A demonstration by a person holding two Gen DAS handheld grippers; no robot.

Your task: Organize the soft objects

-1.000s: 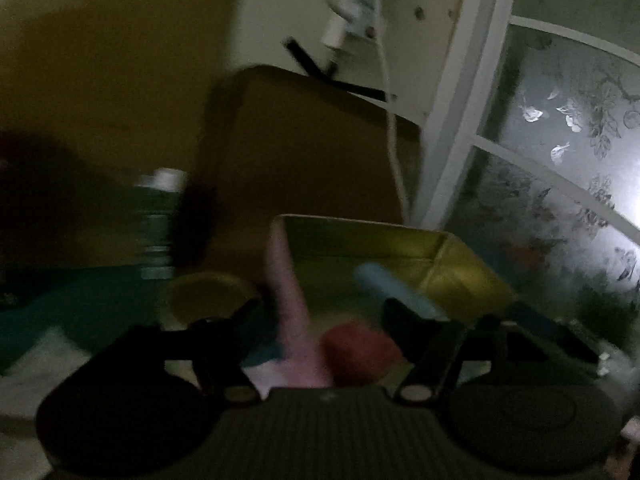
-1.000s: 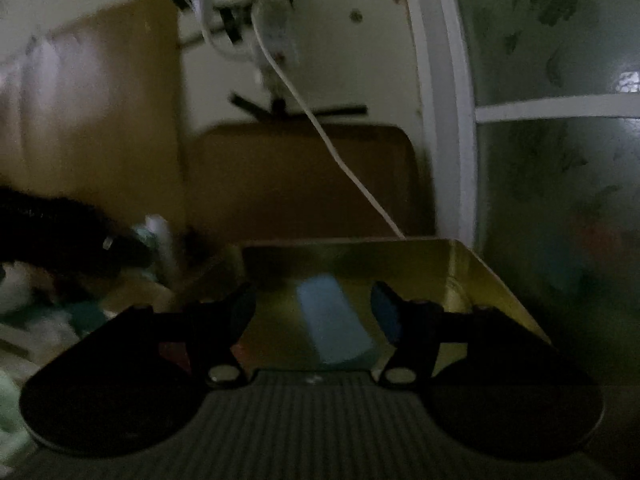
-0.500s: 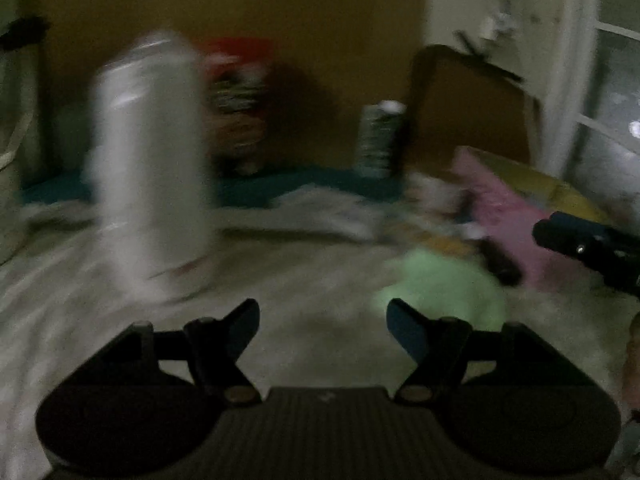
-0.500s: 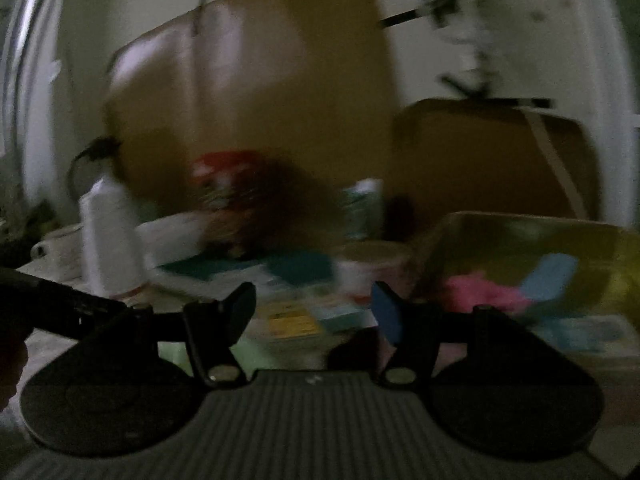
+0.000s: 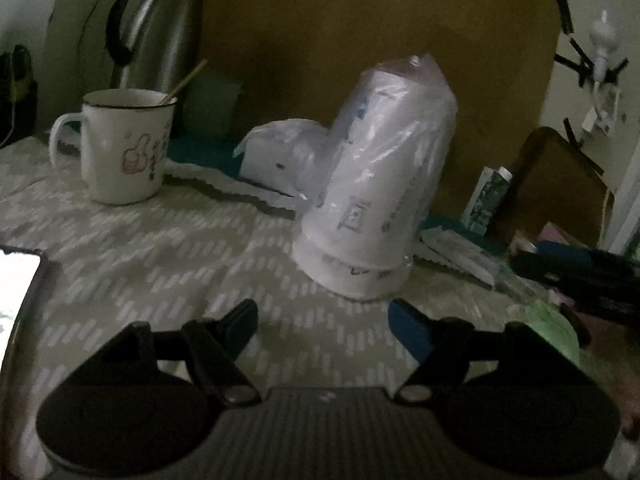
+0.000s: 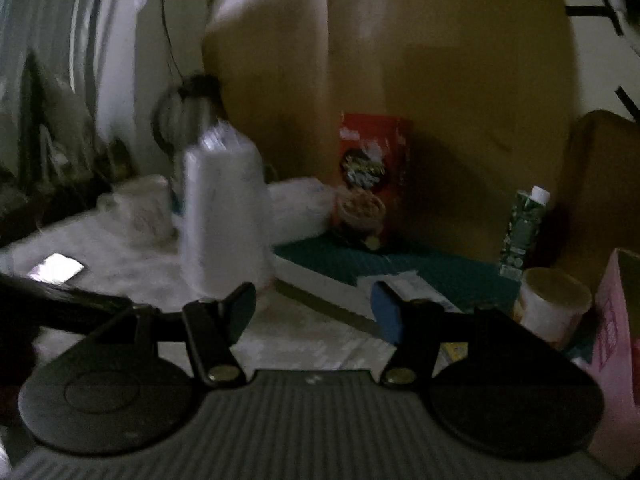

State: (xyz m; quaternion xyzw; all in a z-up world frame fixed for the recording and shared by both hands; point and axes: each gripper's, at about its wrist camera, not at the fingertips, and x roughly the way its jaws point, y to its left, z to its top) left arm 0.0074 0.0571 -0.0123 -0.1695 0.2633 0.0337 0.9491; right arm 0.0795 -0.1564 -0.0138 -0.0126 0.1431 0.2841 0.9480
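Note:
My left gripper (image 5: pixel 322 322) is open and empty, low over the patterned tablecloth (image 5: pixel 140 248). A pale green soft object (image 5: pixel 554 326) lies on the cloth to its right, partly behind the right finger. My right gripper (image 6: pixel 314 306) is open and empty, held above the table. The pink side of the storage box (image 6: pixel 618 320) shows at the far right of the right wrist view. The other gripper's dark body crosses the right edge of the left wrist view (image 5: pixel 580 276).
A plastic-wrapped stack of white cups (image 5: pixel 376 208) stands just ahead of the left gripper. A white mug (image 5: pixel 120 148), a steel thermos (image 5: pixel 160 36) and a lit phone (image 5: pixel 12 292) are to the left. A carton (image 6: pixel 524 228), a tub (image 6: pixel 554 304) and a red bag (image 6: pixel 368 168) stand near cardboard.
Both grippers have swung left, away from the yellow box holding pink, blue and red soft objects, toward the cup stack and mug. Both stay open and empty.

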